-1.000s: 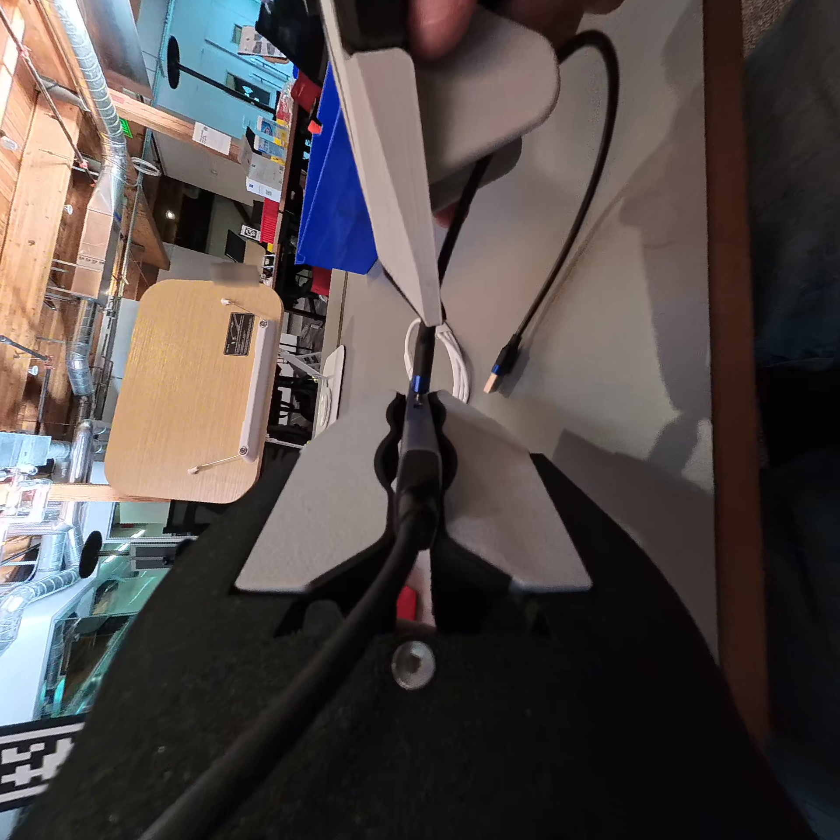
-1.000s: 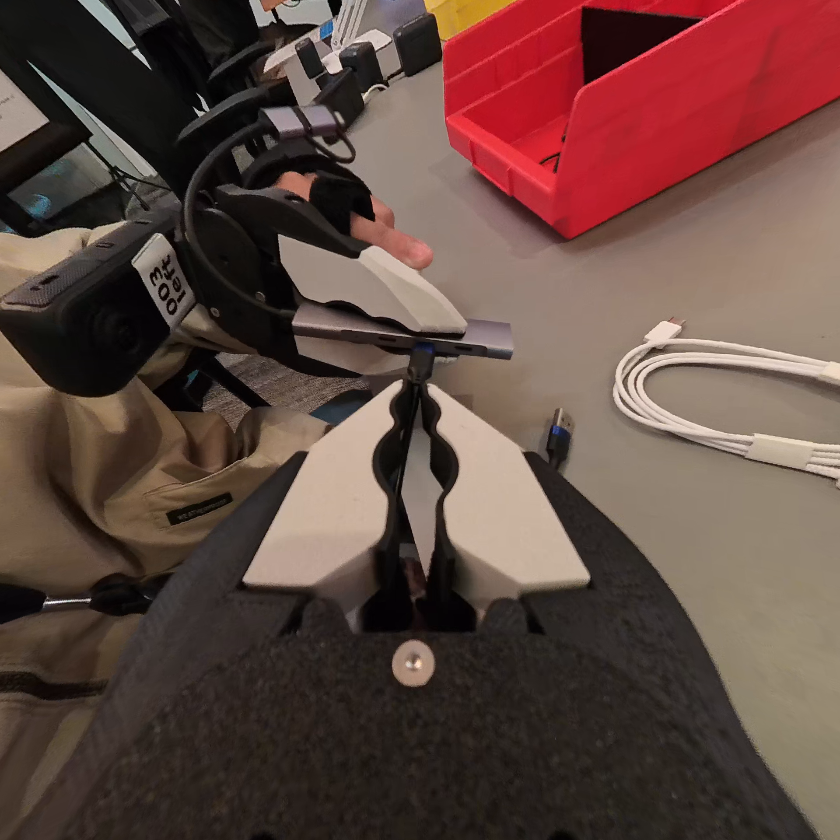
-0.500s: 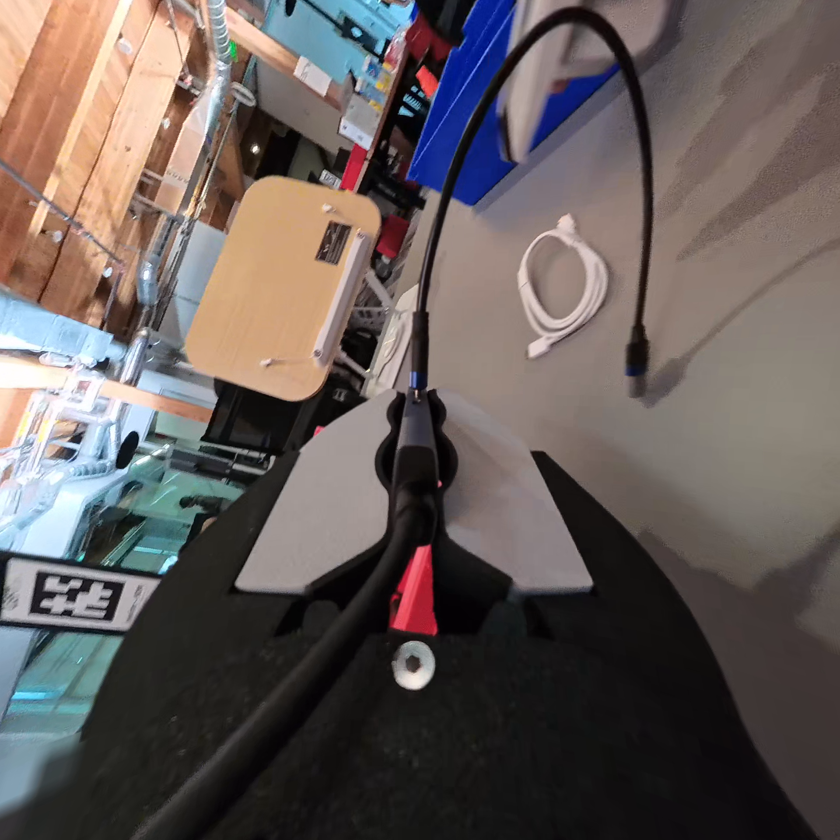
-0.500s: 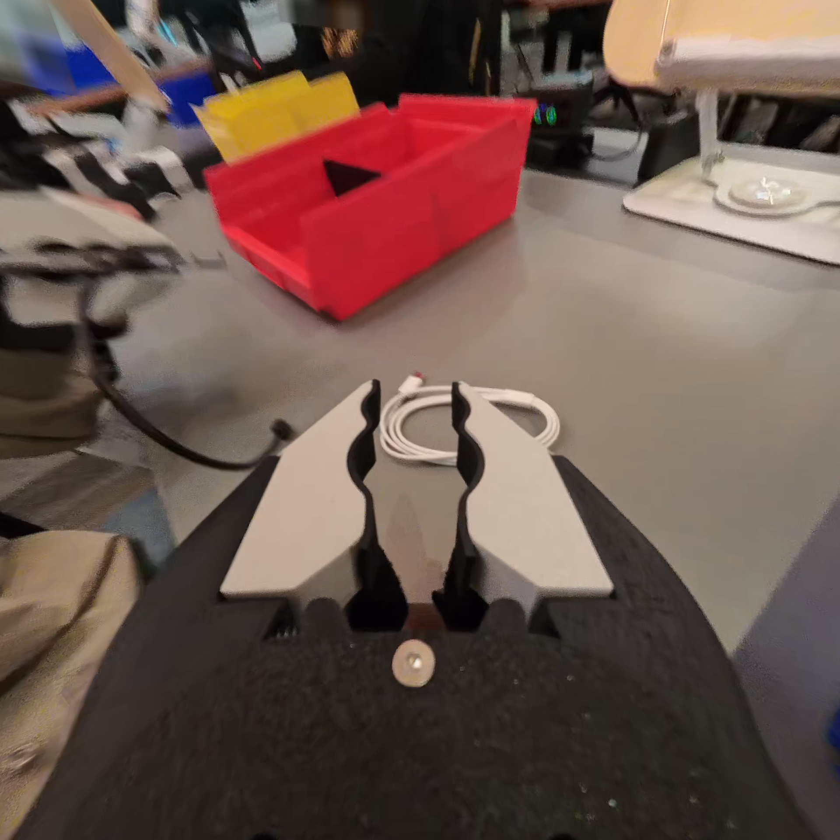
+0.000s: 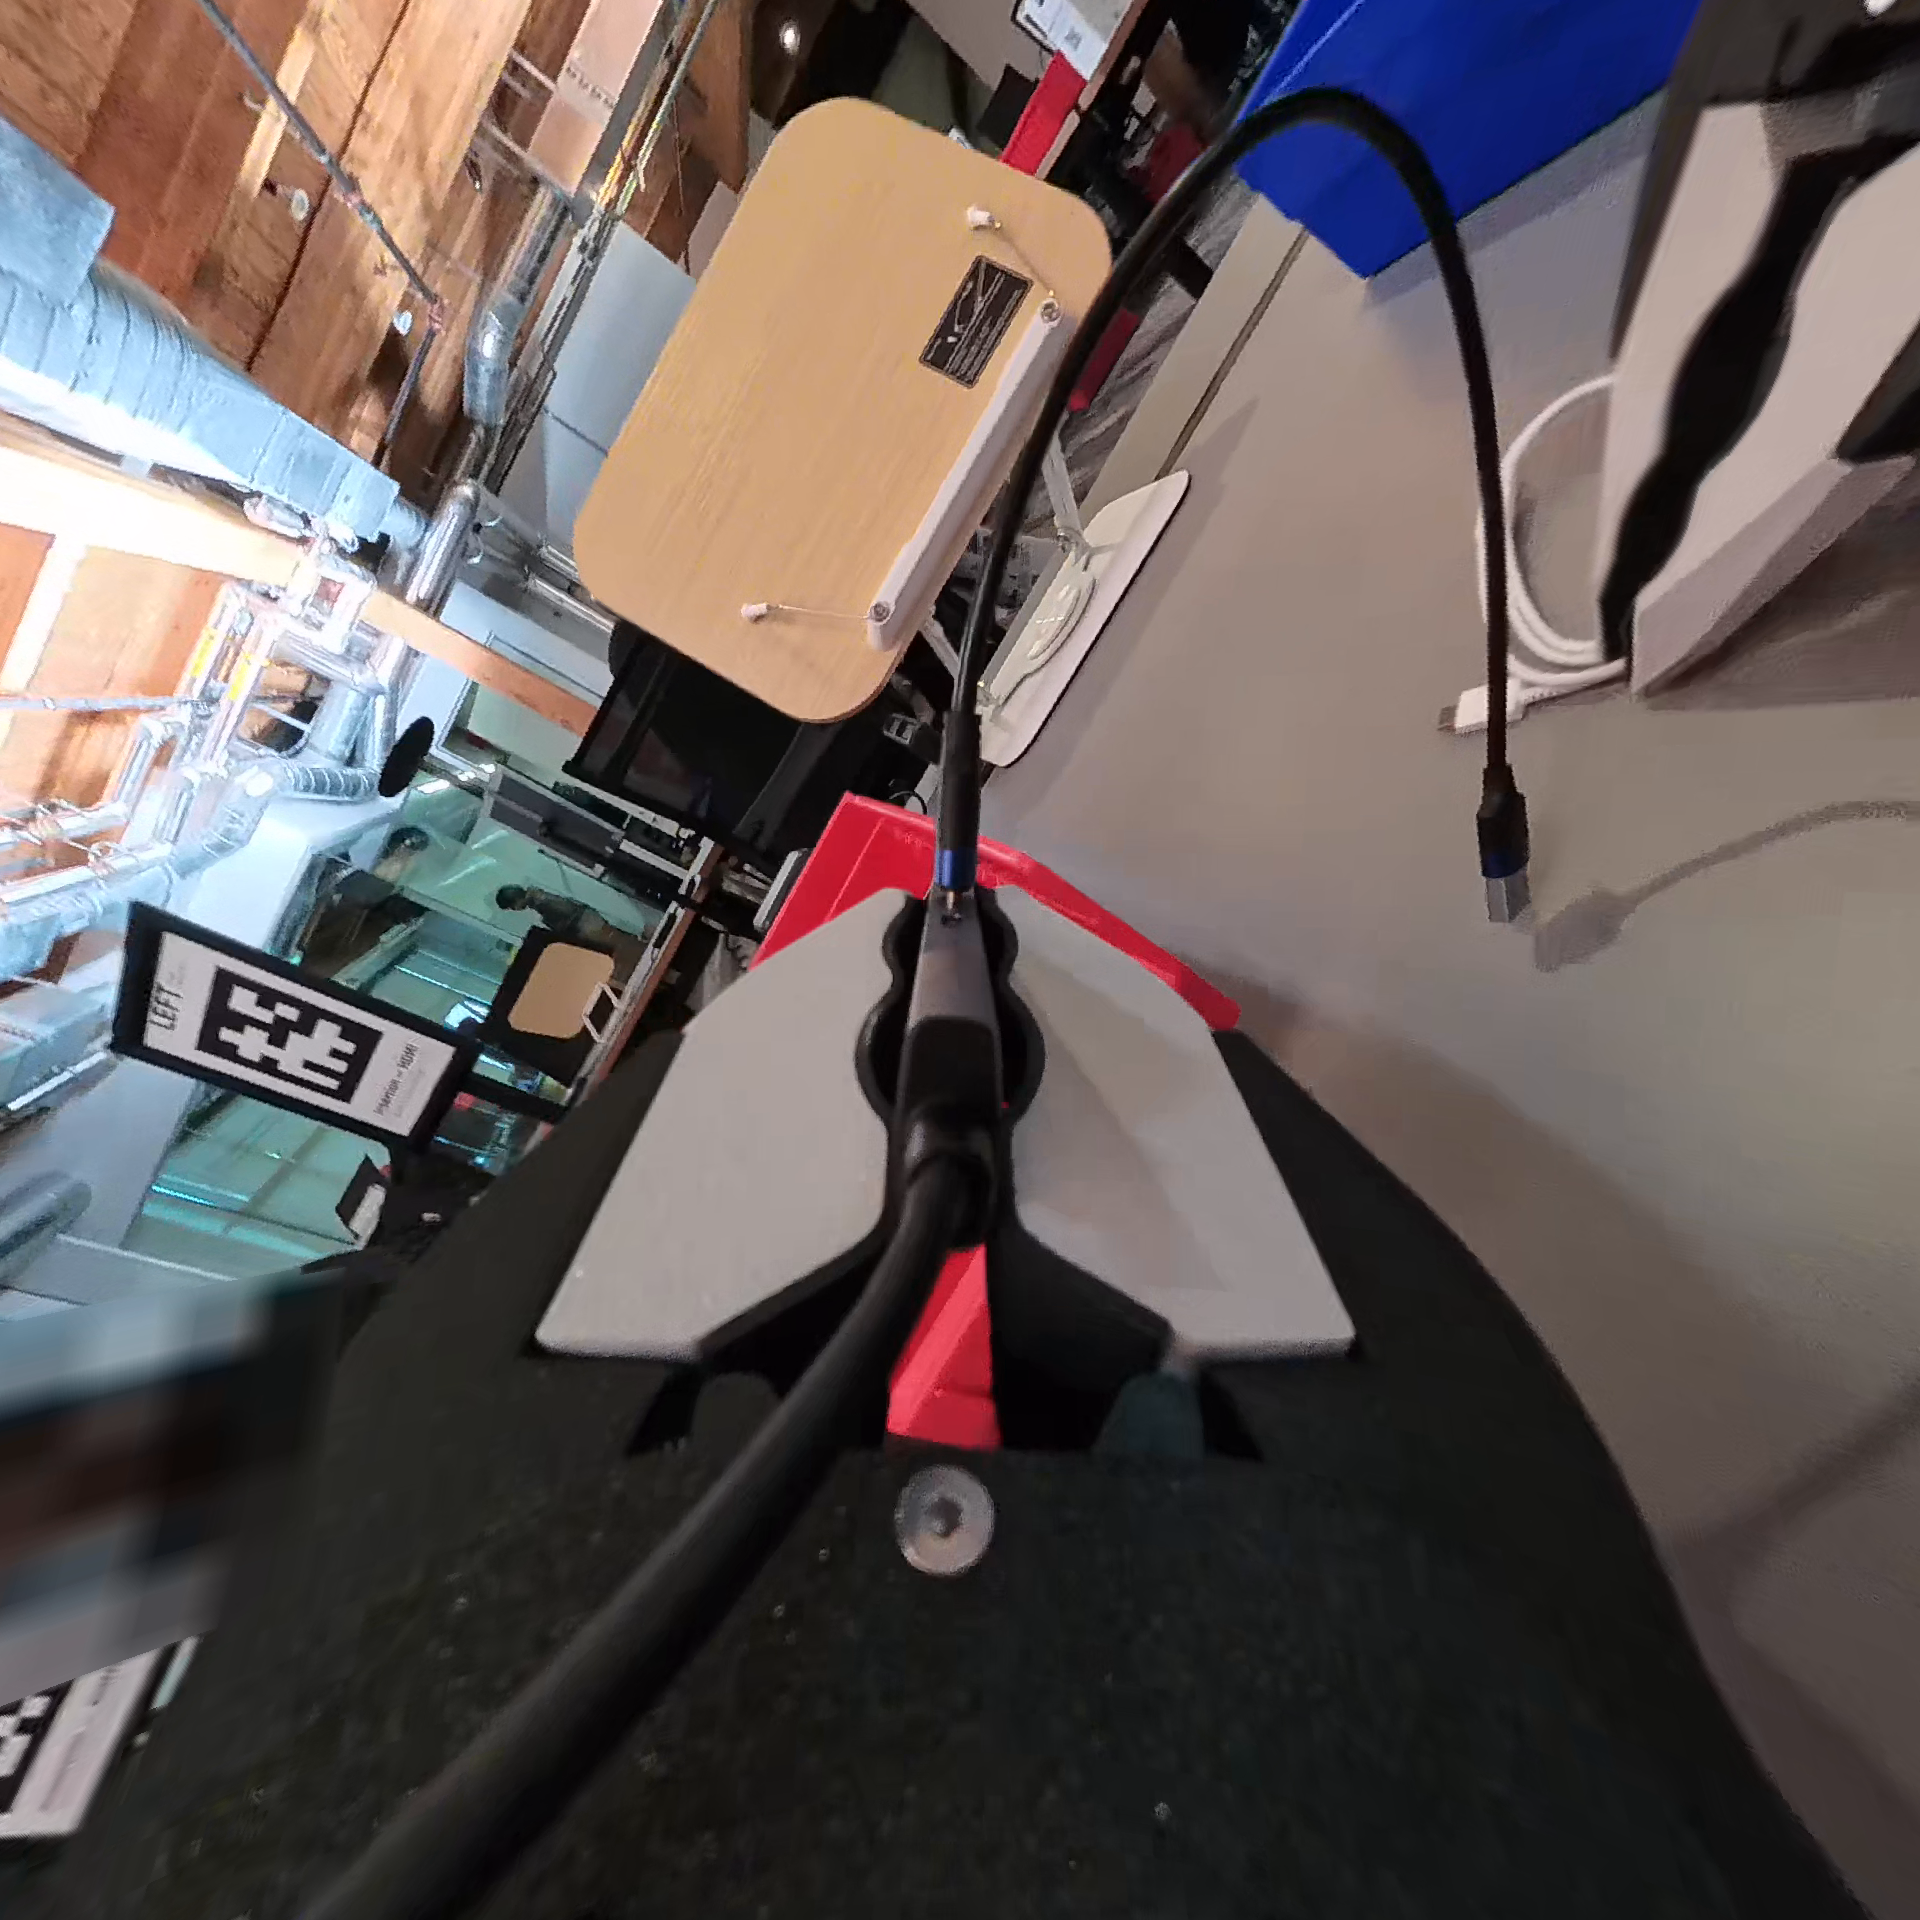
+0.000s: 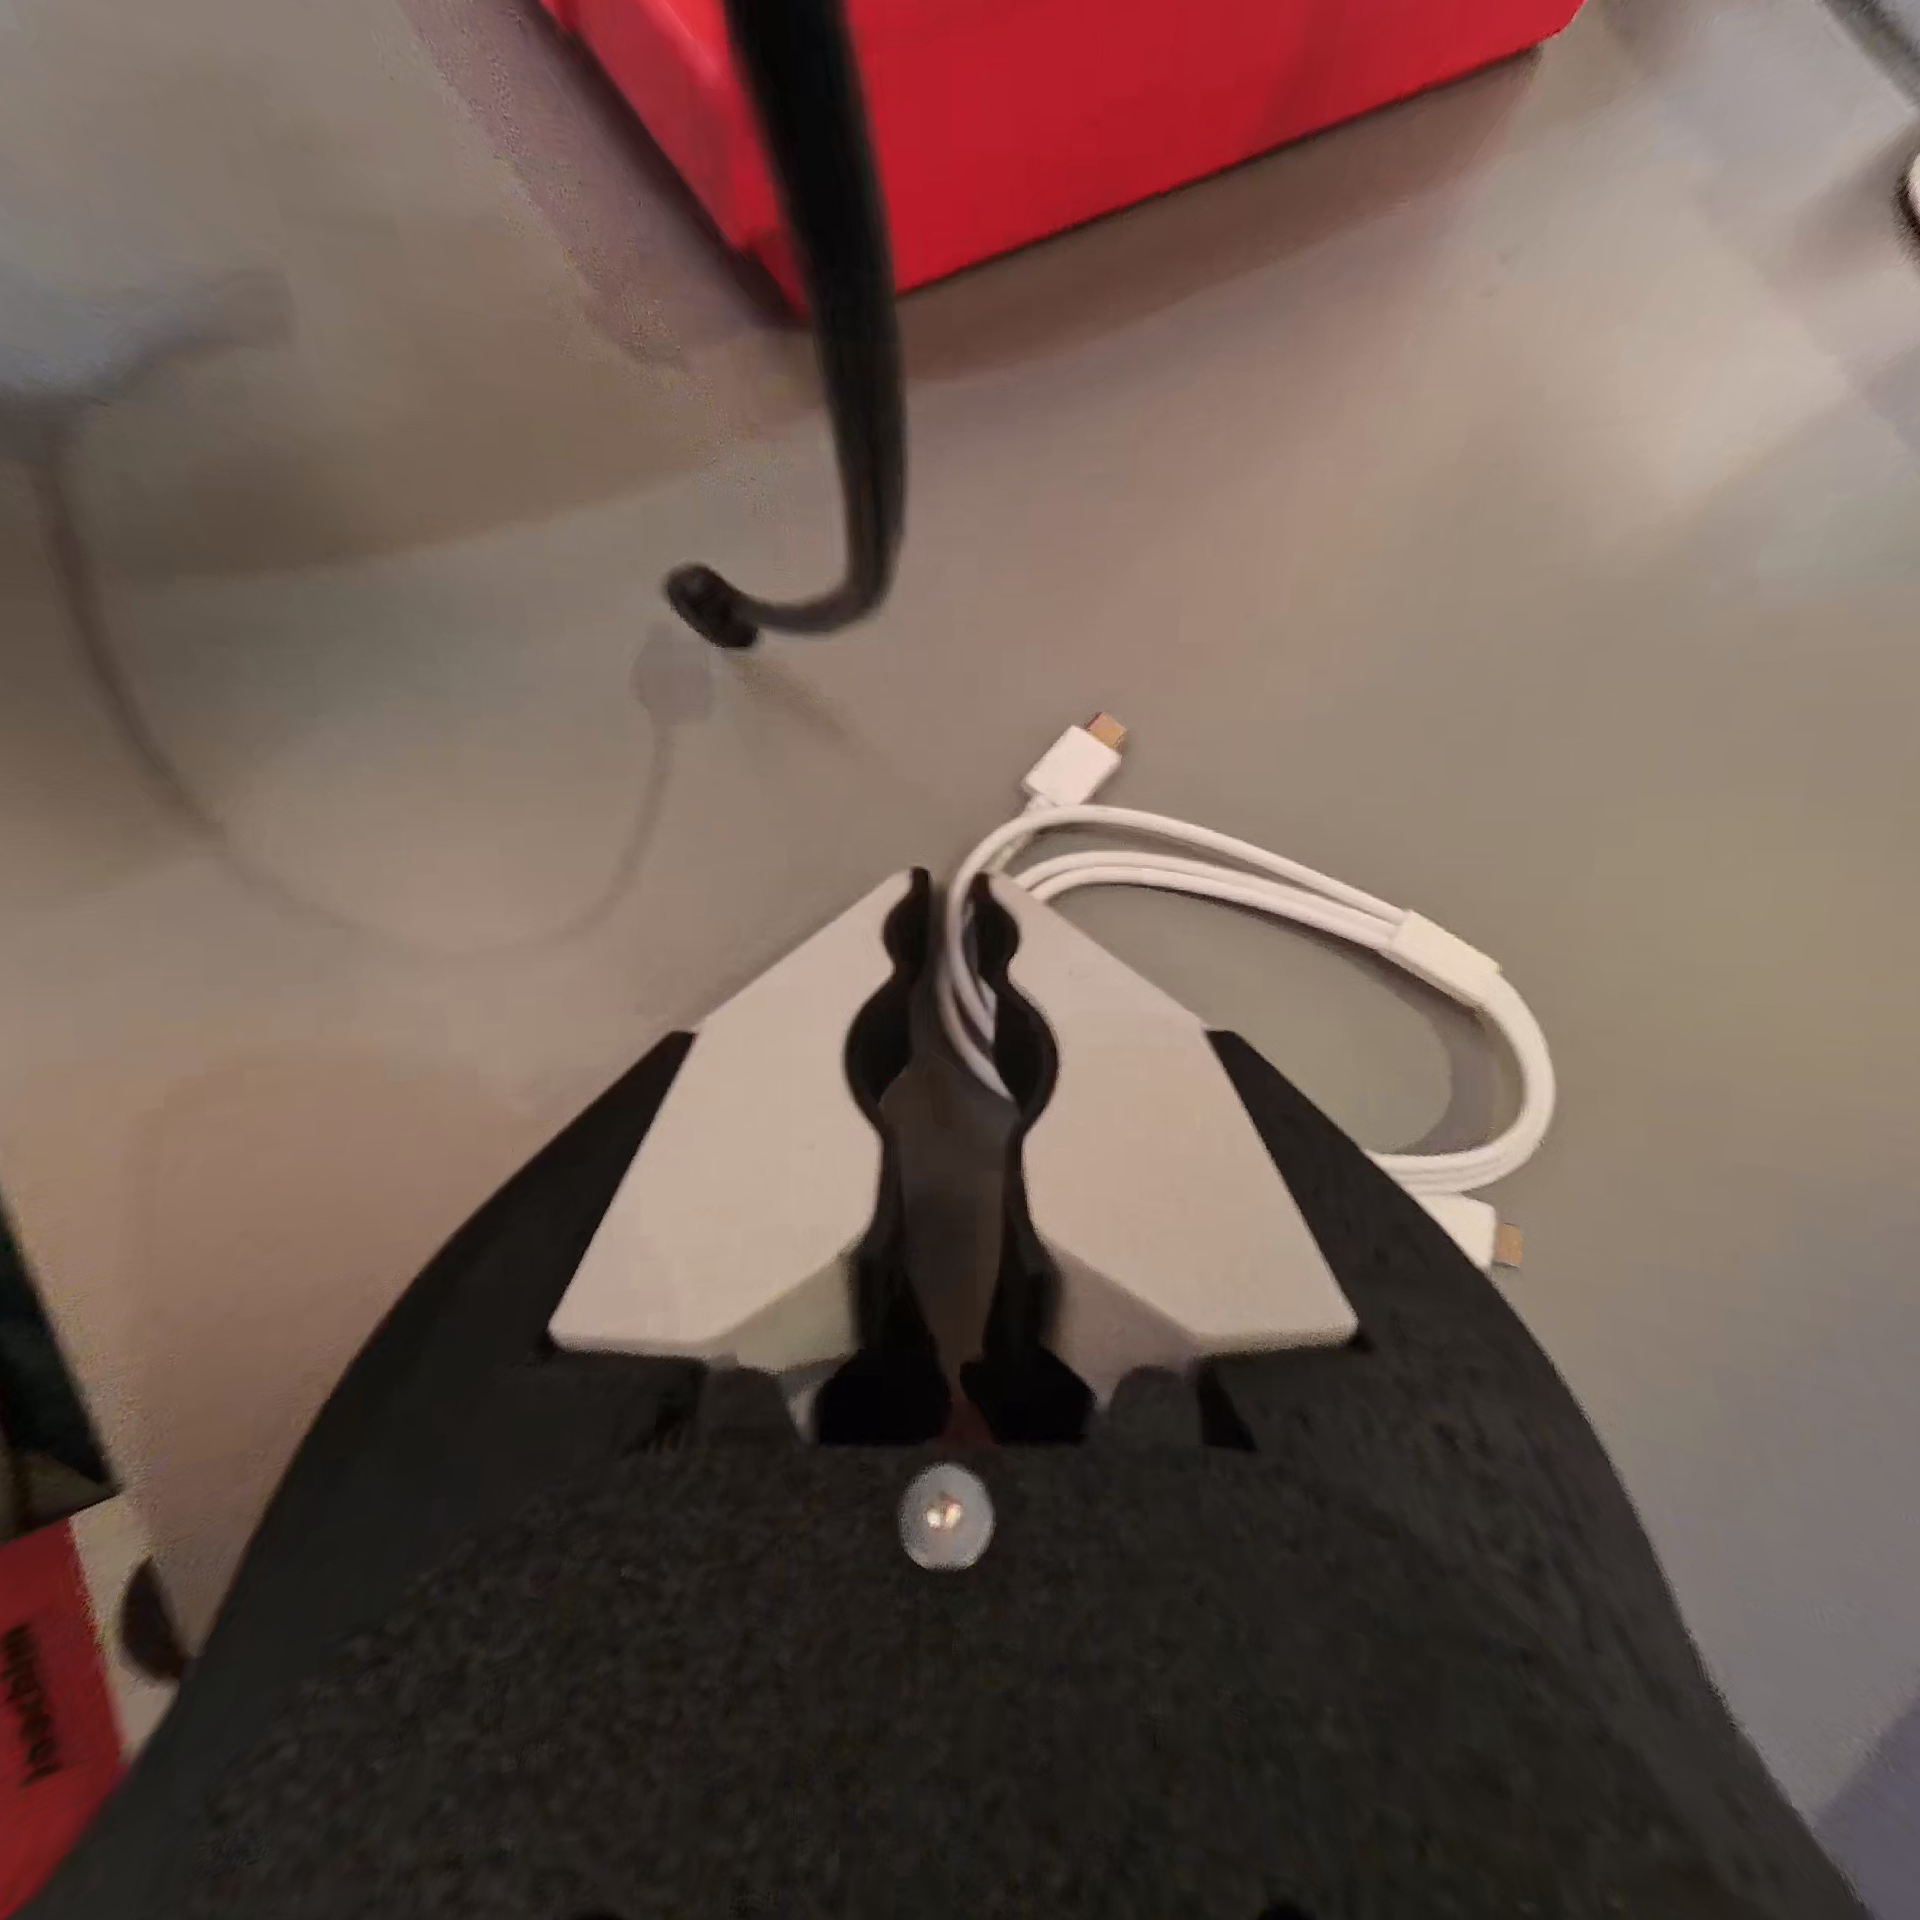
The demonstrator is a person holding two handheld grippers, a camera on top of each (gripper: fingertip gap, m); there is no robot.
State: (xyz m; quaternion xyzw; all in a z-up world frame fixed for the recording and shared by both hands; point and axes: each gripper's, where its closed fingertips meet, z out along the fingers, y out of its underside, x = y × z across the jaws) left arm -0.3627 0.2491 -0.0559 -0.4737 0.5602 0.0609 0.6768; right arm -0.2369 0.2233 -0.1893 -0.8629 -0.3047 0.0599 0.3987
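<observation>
Grey, matte, my left claw (image 5: 951, 914) pinches a slim dark hub (image 5: 943, 997), edge-on; a braided black cable (image 5: 1455, 343) arches from it, its plug hanging above the smooth grey table (image 5: 1455, 1091).

Right view: my right claw (image 6: 951, 894) is nearly closed around the looped white cable (image 6: 1299, 935); whether it grips, I cannot tell. Glossy red bin (image 6: 1143, 125) beyond, contents unseen.

Between the left gripper's (image 5: 951, 914) matt grey plastic jaws sits a smooth dark metal-looking adapter (image 5: 951, 997); ahead of them arcs a black cable (image 5: 1351, 135), its sheath looking braided; the right gripper (image 6: 951, 894) shows rough black foam-like housing; just ahead lies a glossy white plastic cable (image 6: 1299, 914) on the smooth matt grey table (image 6: 1455, 520); beyond, a smooth red plastic bin (image 6: 1143, 104).
</observation>
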